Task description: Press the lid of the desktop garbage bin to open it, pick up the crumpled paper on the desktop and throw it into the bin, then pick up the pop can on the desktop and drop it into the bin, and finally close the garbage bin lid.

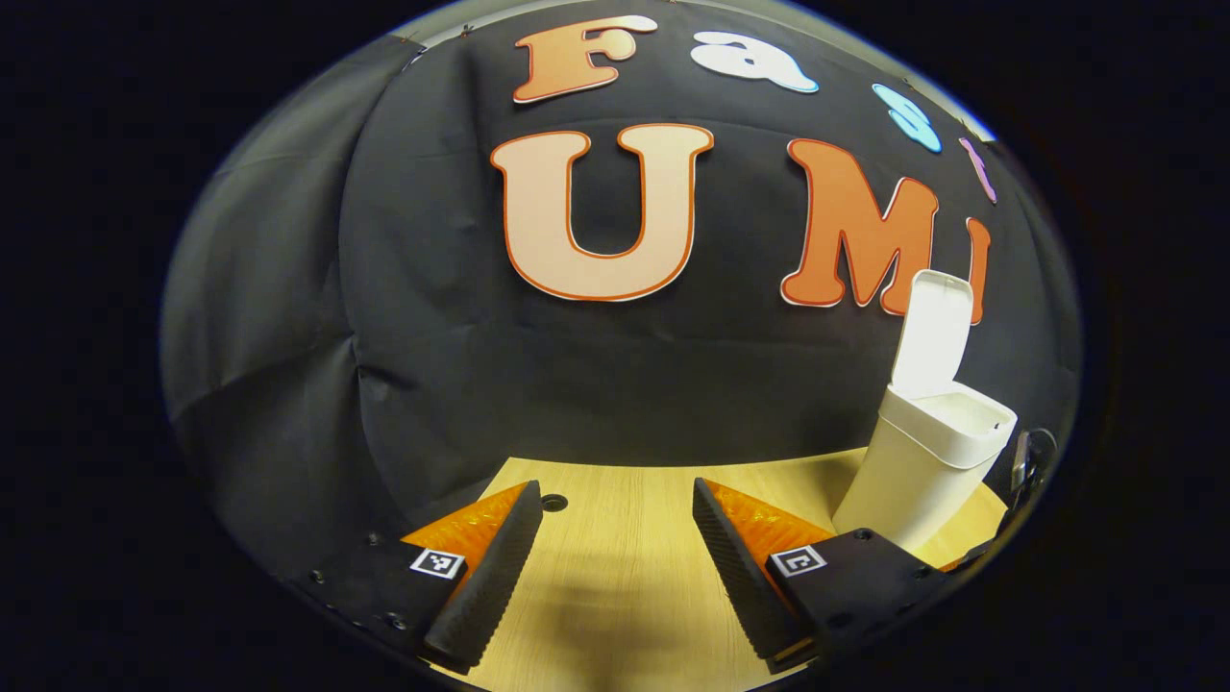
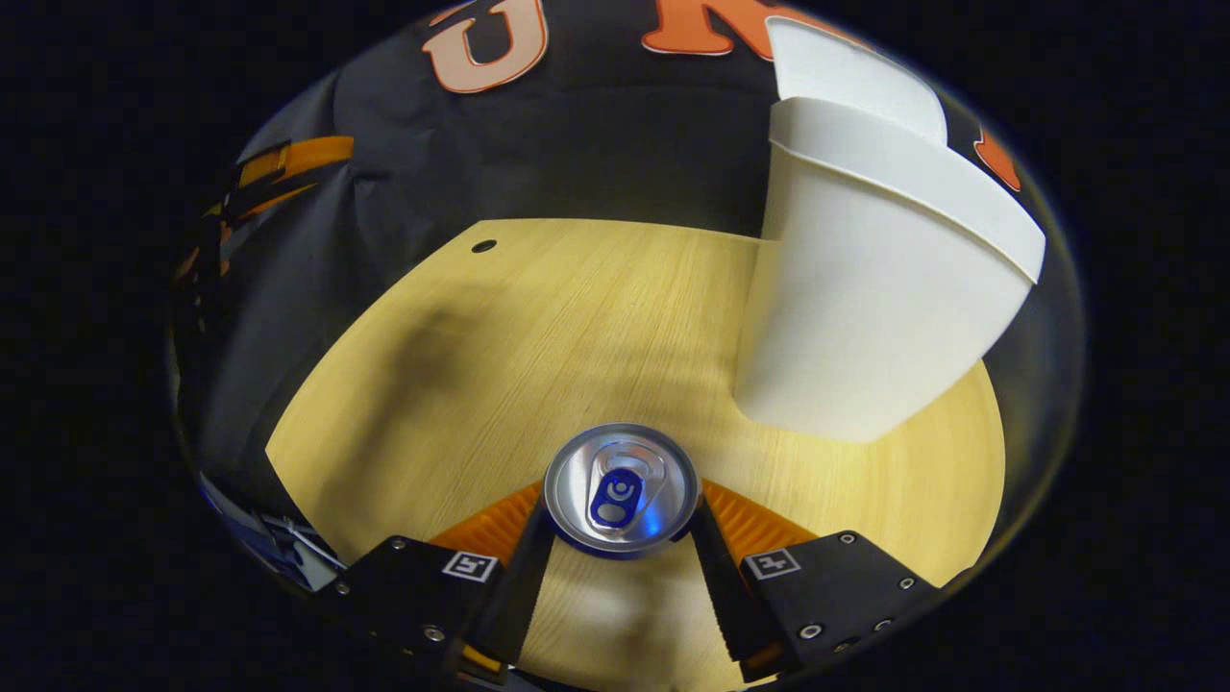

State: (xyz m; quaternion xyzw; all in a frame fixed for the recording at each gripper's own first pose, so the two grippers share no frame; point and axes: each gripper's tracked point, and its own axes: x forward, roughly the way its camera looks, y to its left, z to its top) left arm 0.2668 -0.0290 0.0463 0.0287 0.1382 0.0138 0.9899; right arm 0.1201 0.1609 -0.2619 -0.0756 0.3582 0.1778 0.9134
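Observation:
A pop can [image 2: 620, 481] with a silver top and a blue tab stands upright between the fingers of my right gripper [image 2: 622, 519], which press on both of its sides above the wooden table [image 2: 538, 317]. The white garbage bin [image 2: 865, 317] rises just to the right of the can, its lid [image 2: 846, 72] swung up. In the left gripper view the same bin [image 1: 922, 471] stands at the right with its lid [image 1: 930, 332] upright and its mouth open. My left gripper [image 1: 617, 490] is open over the table [image 1: 615, 586], with nothing between its fingers.
A small round hole [image 1: 553, 502] marks the table near its back edge; it is the hole [image 2: 483, 246] in the right gripper view too. The other gripper [image 2: 279, 168] hangs far off at the upper left there. The black cloth wall closes the back.

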